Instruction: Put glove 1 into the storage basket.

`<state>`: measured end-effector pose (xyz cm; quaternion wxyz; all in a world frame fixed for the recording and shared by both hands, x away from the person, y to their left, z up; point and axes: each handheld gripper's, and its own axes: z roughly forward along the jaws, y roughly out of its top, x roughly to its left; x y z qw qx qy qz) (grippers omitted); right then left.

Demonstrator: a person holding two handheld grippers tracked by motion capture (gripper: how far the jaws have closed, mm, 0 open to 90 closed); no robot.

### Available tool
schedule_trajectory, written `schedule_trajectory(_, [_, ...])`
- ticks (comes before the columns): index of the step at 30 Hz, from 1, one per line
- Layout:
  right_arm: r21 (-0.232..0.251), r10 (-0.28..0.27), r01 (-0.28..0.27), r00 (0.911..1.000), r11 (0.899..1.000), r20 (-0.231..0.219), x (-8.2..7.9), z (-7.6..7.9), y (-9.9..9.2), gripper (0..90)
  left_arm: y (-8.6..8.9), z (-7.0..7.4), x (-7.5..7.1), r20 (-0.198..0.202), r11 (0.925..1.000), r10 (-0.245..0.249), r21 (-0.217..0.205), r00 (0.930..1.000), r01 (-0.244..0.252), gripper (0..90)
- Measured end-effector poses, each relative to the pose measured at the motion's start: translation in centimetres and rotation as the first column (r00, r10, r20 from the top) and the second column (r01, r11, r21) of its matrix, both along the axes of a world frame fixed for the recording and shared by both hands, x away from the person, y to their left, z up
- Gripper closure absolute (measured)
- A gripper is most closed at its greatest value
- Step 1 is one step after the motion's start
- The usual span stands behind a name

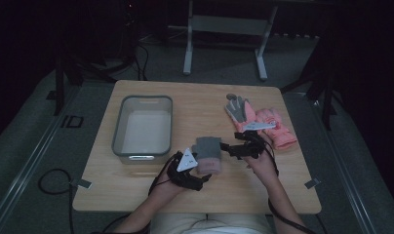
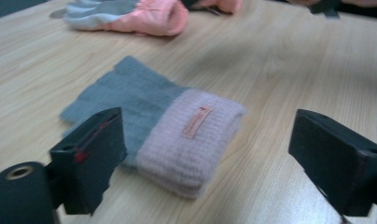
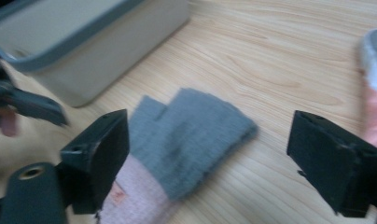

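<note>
On the table (image 1: 136,175), by the bin: everything below is placed relative to the grey bin (image 1: 142,126).
Mitten: grey-and-pink knitted mitten (image 1: 208,155) lies flat just to the right of the bin's near right corner, grey end away from the person, pink cuff nearer; a small label shows on the cuff.
Left gripper: left gripper (image 1: 195,171) sits near the bin's near right corner, at the mitten's cuff end; jaws spread wide, nothing between the pads.
Right gripper: right gripper (image 1: 234,146) is farther right of the bin, beside the mitten's grey end; jaws wide apart, gripping nothing.
Other gloves: pink-and-grey gloves (image 1: 261,122) lie well to the right of the bin.
</note>
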<state>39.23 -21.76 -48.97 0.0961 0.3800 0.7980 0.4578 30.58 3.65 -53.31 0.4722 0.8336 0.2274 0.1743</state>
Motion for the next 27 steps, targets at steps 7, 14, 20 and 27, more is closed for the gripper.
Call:
schedule_trajectory(7, [-0.054, 0.035, -0.038, 0.9977, 0.998, -0.059, 1.5, -0.2, 1.7, 41.3, -1.6, -0.4, 1.3, 0.013, 0.9859, -0.097, 0.138, 0.9952, 0.094, 14.7])
schedule_trajectory(14, [-0.104, -0.004, -0.003, 0.9976, 0.995, -0.069, 3.6, 0.0, 3.0, 63.9, -2.2, -0.7, 2.2, 0.023, 0.9703, -0.130, 0.209, 0.9912, 0.123, 23.3])
schedule_trajectory(20, [-0.158, -0.047, 0.030, 0.9931, 0.987, -0.107, 5.5, -1.4, 3.9, 44.4, -3.0, -1.2, 1.9, 0.030, 0.9421, -0.193, 0.285, 0.9808, 0.177, 35.2])
schedule_trajectory(27, [-0.189, -0.069, 0.034, 0.9810, 0.981, -0.181, 6.1, -4.1, 4.4, 29.8, -3.2, -1.4, 1.6, 0.074, 0.9279, -0.201, 0.334, 0.9767, 0.166, 40.3])
